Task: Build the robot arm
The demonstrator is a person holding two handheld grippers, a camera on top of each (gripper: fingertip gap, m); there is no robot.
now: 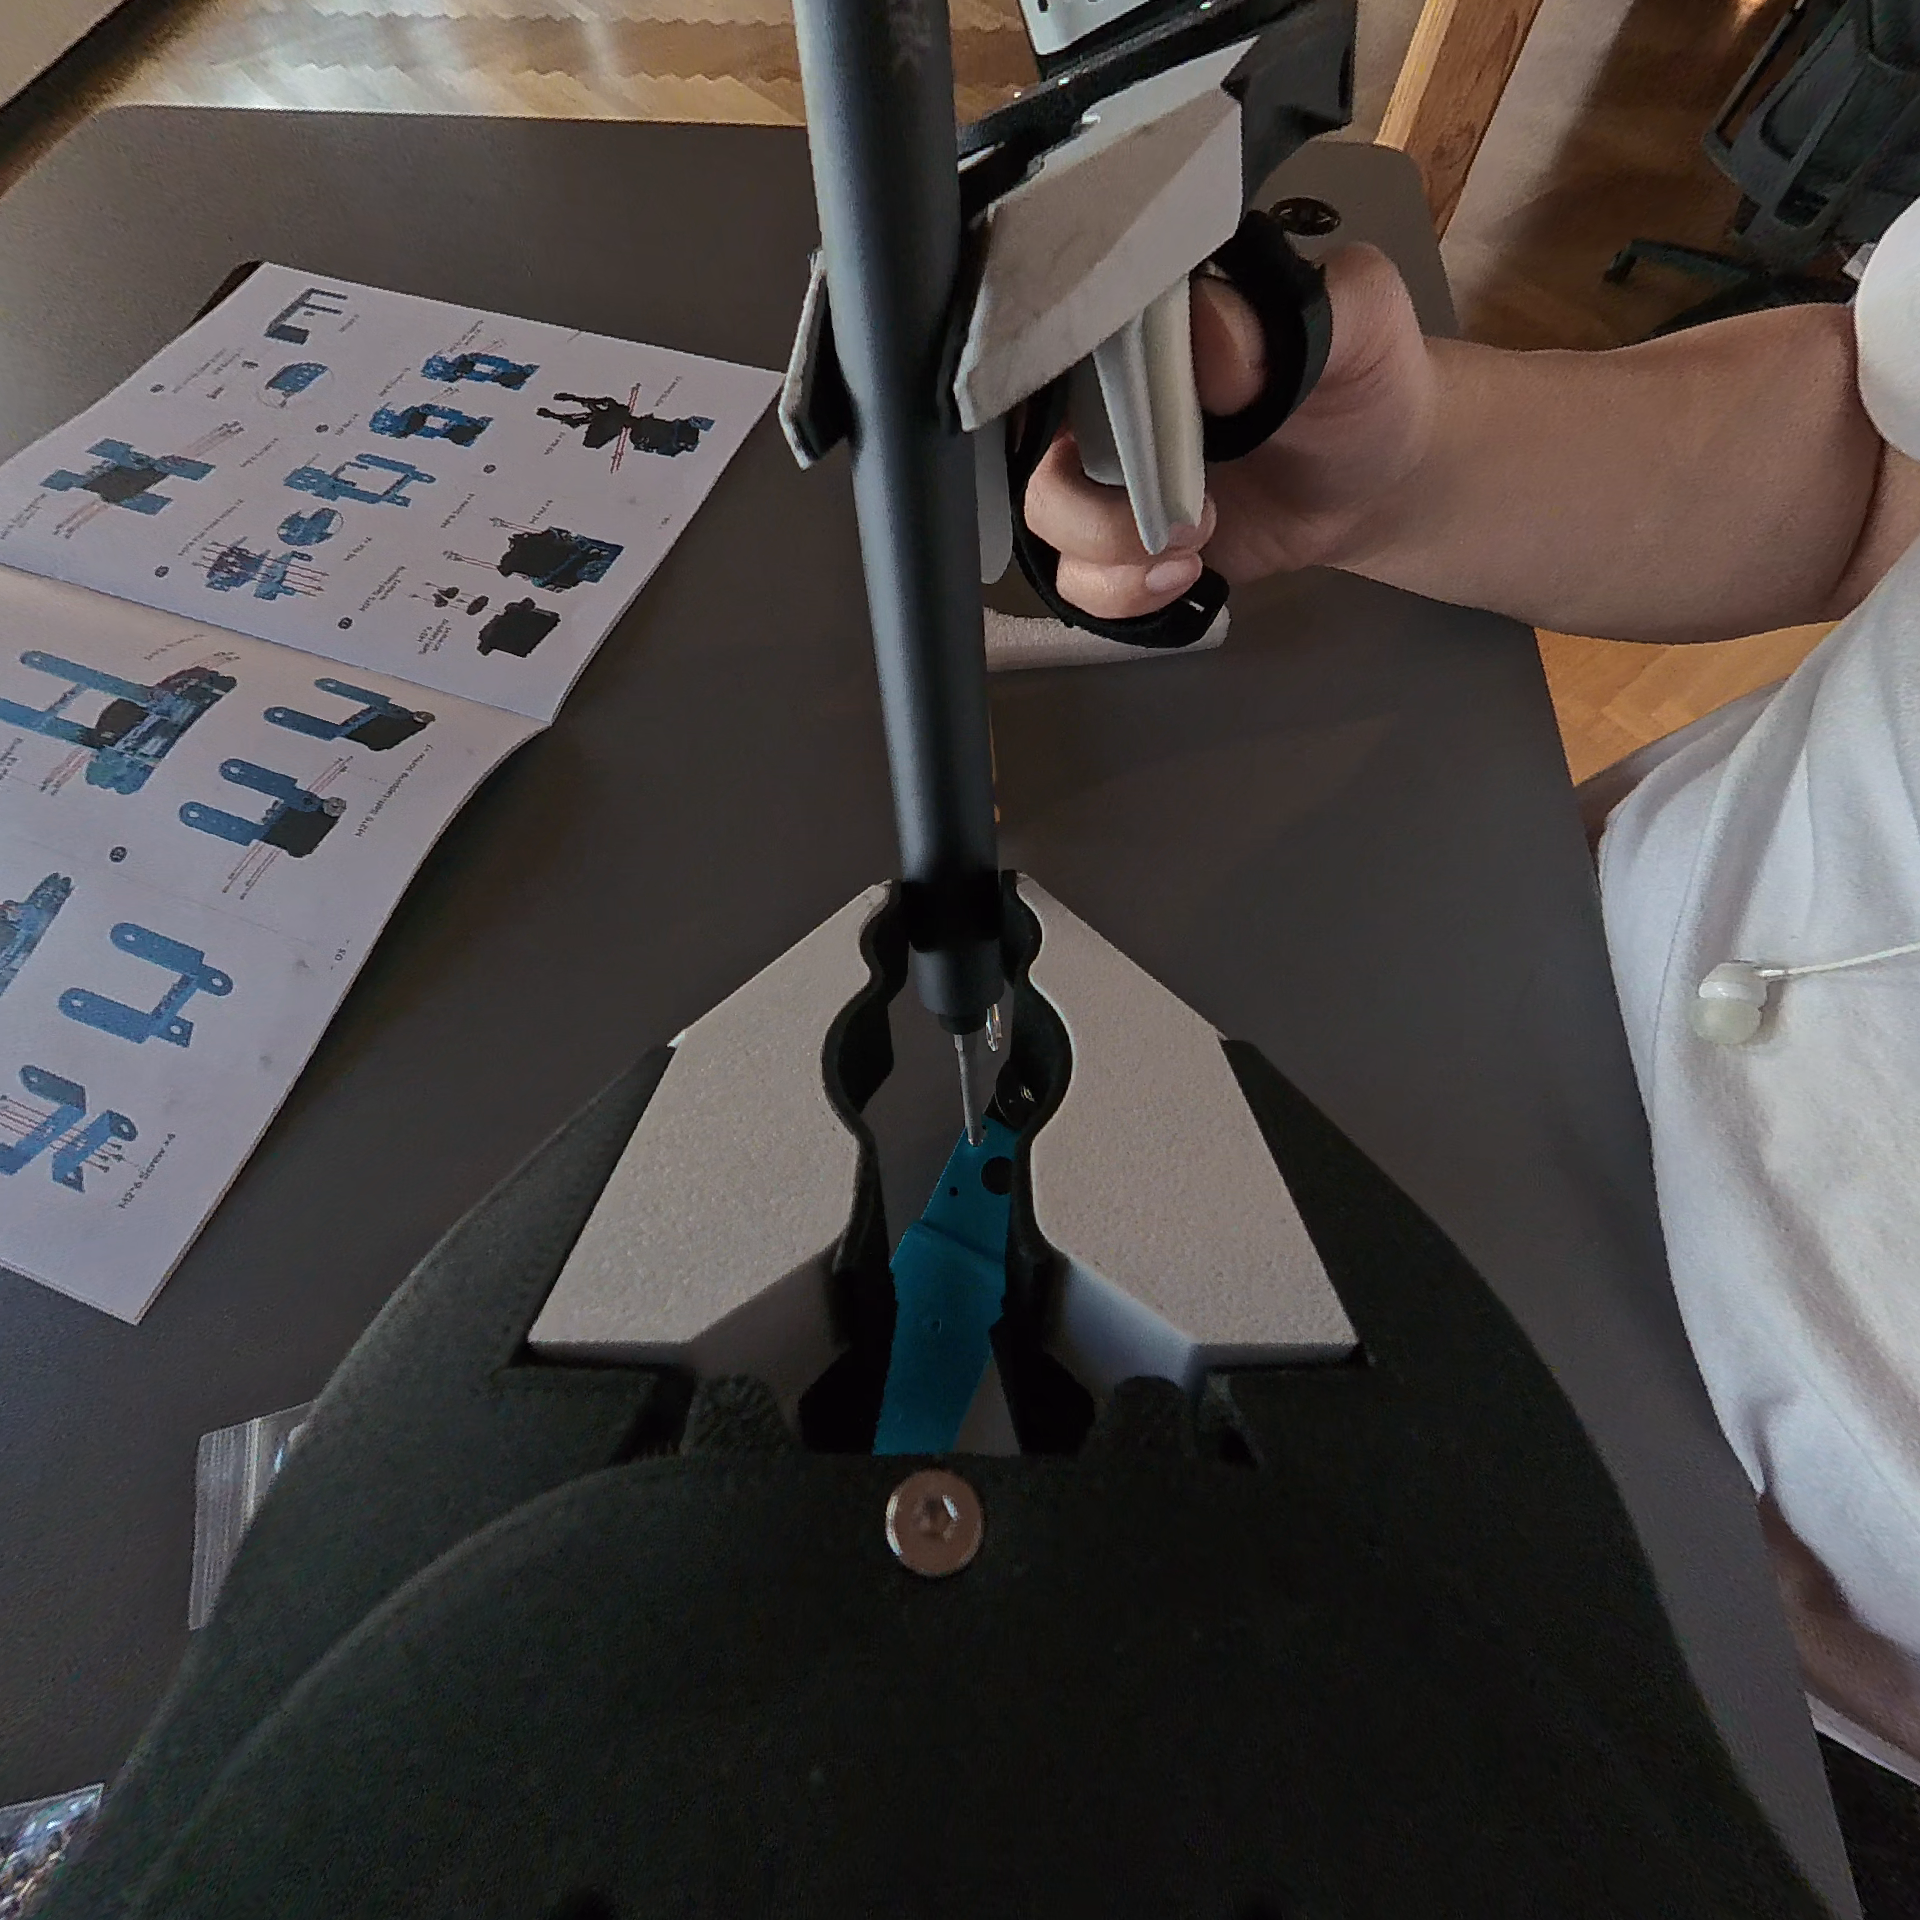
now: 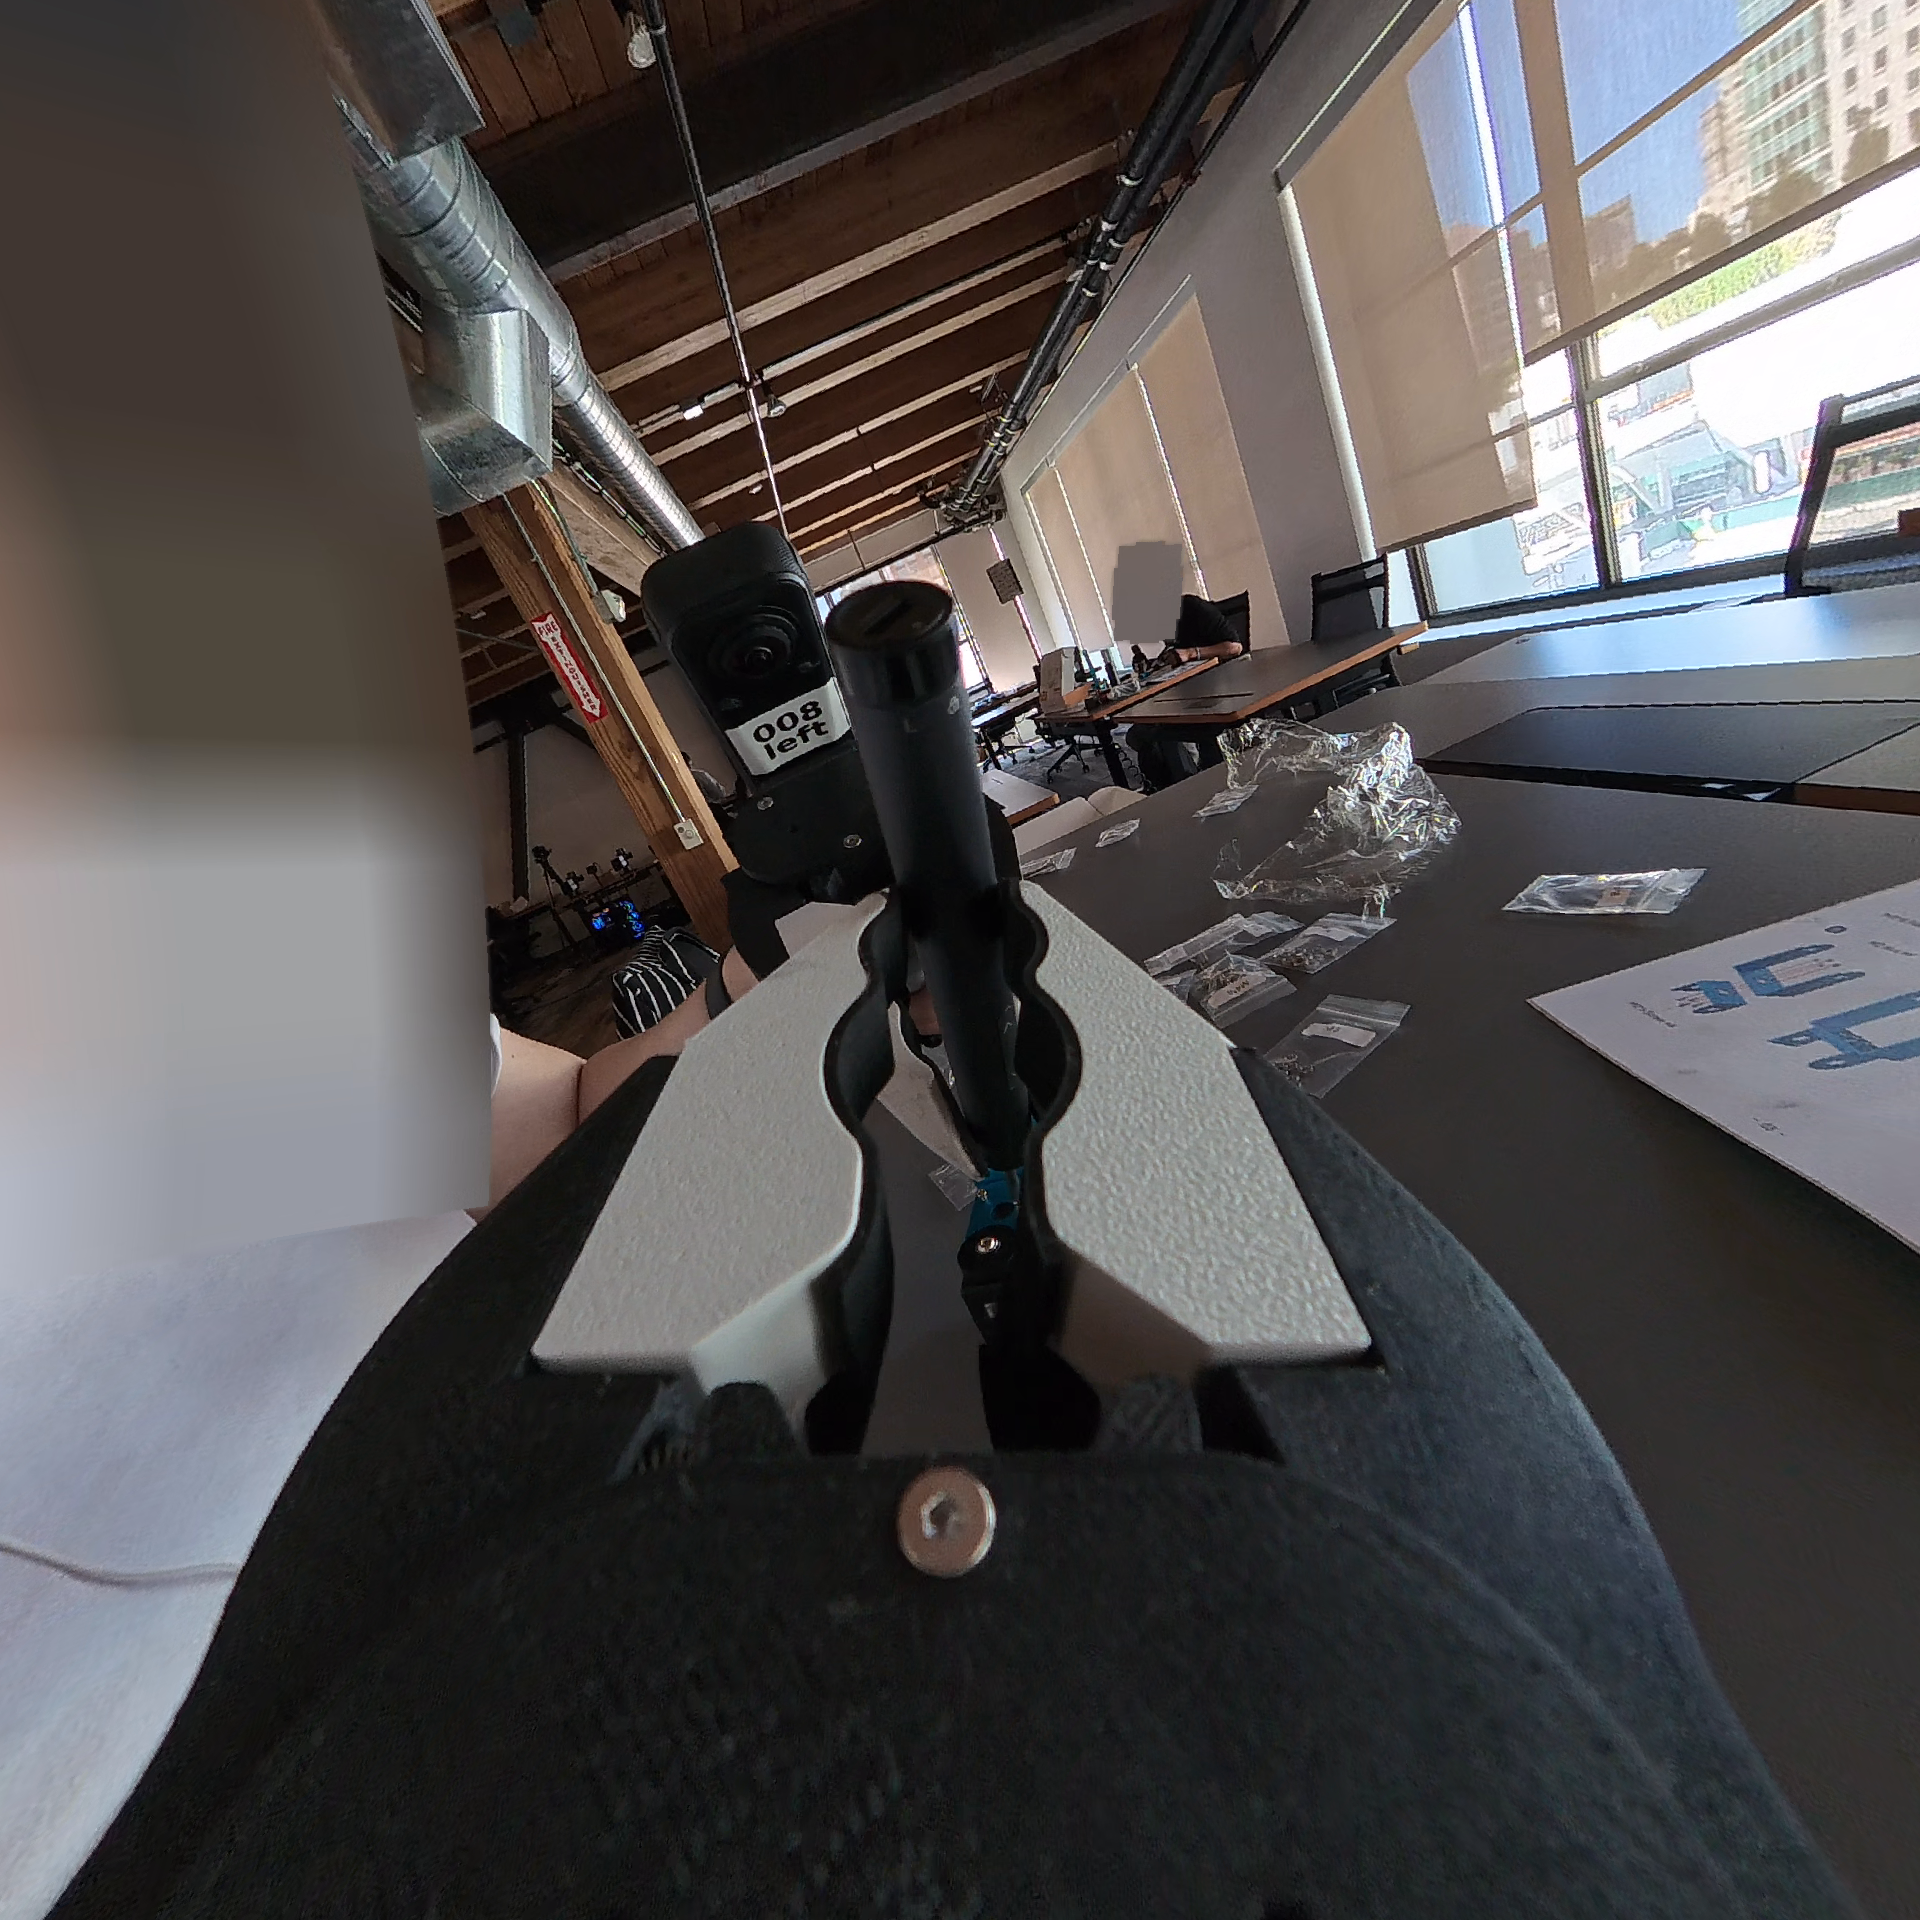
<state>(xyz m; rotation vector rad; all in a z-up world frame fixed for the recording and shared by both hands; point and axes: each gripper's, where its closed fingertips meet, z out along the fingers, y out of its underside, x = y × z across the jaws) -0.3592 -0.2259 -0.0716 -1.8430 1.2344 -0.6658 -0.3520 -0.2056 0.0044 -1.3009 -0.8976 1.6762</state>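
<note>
My left gripper (image 1: 951,904) is shut on a blue metal bracket (image 1: 951,1299), which stands on edge between the jaws with a small black part (image 1: 1013,1101) at its far end. A black pen-shaped electric screwdriver (image 1: 904,520) comes down from above, and its thin bit (image 1: 971,1101) touches the bracket near a hole. My right gripper (image 2: 951,914) is shut on the screwdriver's barrel (image 2: 925,810). It also shows in the left wrist view (image 1: 883,416), held by a hand (image 1: 1299,447). In the right wrist view the bracket (image 2: 992,1210) shows through the finger gap.
An open instruction booklet (image 1: 260,675) lies on the dark table (image 1: 1247,831), also seen in the right wrist view (image 2: 1766,1018). Small zip bags of parts (image 2: 1247,966) and crumpled clear plastic (image 2: 1340,821) lie beyond. The left gripper's camera (image 2: 743,665) faces me. A white-shirted torso (image 1: 1766,1039) is at the right. The grippers' ends are close to 8 cm from one another.
</note>
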